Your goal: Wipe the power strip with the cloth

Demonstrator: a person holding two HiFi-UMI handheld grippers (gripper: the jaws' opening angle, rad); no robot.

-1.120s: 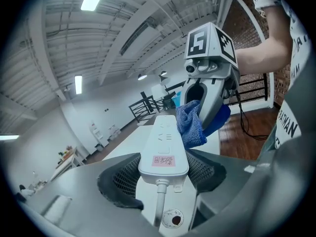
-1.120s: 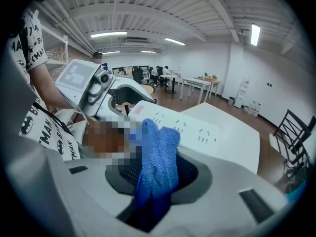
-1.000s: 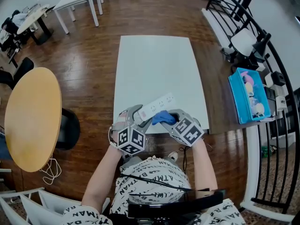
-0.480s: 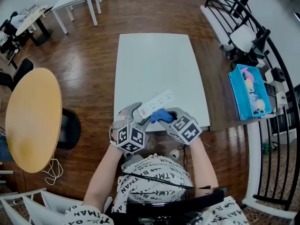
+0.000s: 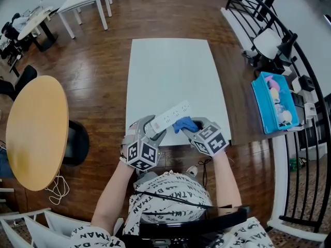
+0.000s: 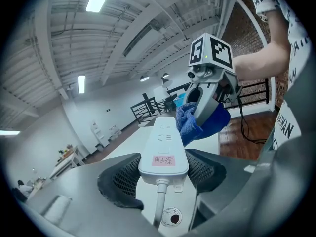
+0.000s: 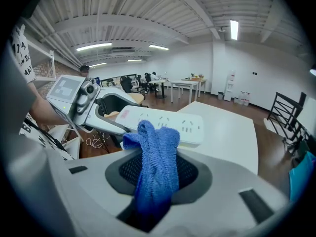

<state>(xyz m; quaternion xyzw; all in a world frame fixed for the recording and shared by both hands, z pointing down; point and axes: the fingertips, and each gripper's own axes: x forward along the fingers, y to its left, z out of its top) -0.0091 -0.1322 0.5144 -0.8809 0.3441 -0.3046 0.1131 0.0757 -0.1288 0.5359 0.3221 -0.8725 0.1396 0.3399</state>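
From the head view I had the dark plank floor (image 5: 98, 61) all around, and in the middle the white rectangular table (image 5: 170, 71), smooth and matte. Only that view gave me the layout: the power strip (image 5: 168, 119) sat over the table's near edge, slanting away to the far right, with both tools crowded at it. Whether it rested on the top or hung just above it, I couldn't tell.

The left gripper (image 6: 163, 169) view showed me what the head view hid: its two dark, ribbed pads were clamped on the sides of the strip's cord end. The strip was a long, glossy white bar with rounded corners, and its white cord (image 6: 159, 201) dropped straight down between the jaws. That view also caught the right tool's marker cube (image 6: 211, 51), black squares on white.

The right gripper (image 7: 158, 174) view gave me the socket face, rows of small slots. Its jaws were closed on the cloth (image 7: 155, 162), a blue, nubbly terry bunched into a thick fold that stood up against the strip's long side about mid-length.

Smallest of all, a pink label (image 6: 163, 160) was stuck on the strip's top by the cord end, its print too small to read.
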